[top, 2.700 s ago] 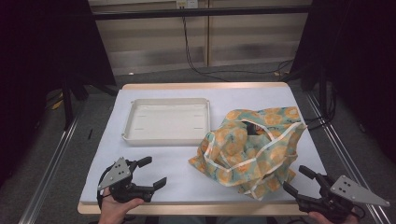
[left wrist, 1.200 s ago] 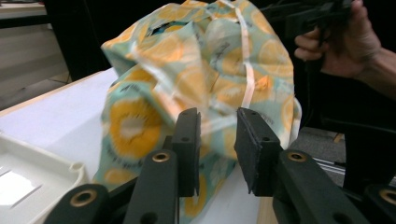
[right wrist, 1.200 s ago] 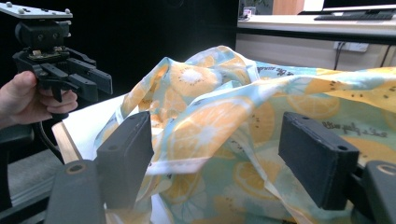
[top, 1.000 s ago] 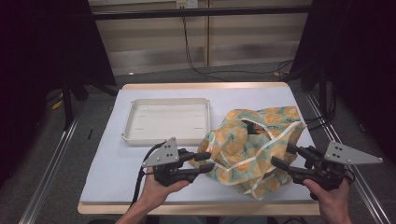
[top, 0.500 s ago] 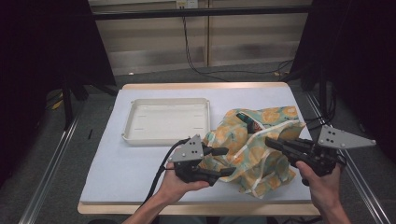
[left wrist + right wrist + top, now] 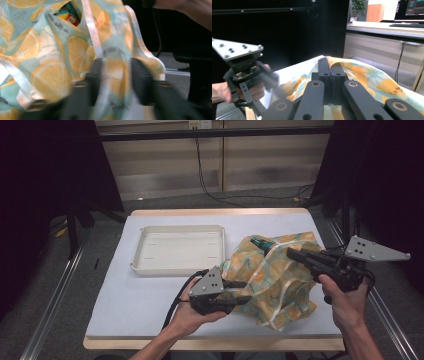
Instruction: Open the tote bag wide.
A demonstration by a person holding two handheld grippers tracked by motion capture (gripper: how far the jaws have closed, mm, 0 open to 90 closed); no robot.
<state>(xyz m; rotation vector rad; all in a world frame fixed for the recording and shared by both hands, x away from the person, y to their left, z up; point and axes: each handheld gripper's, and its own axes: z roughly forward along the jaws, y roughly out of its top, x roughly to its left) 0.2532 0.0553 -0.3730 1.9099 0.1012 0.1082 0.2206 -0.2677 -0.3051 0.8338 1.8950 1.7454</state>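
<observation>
A cloth bag printed with orange slices lies crumpled on the right half of the table, white straps across it. A teal item pokes out at its top; in the left gripper view a teal, yellow and red package shows inside the bag's mouth. My left gripper points right at the bag's near-left edge, open, with a fold of the bag and a strap between its jaws. My right gripper hovers over the bag's top right, jaws pressed together, bag fabric beyond them.
An empty white tray sits on the white table cover at the back left. Black frame posts stand at both sides, and cables hang behind the table. The left hand's gripper appears at the left of the right gripper view.
Both grippers came up from the table's front corners to the bag. The left one slid right onto the bag's edge; the right one moved left over its top and shut.
</observation>
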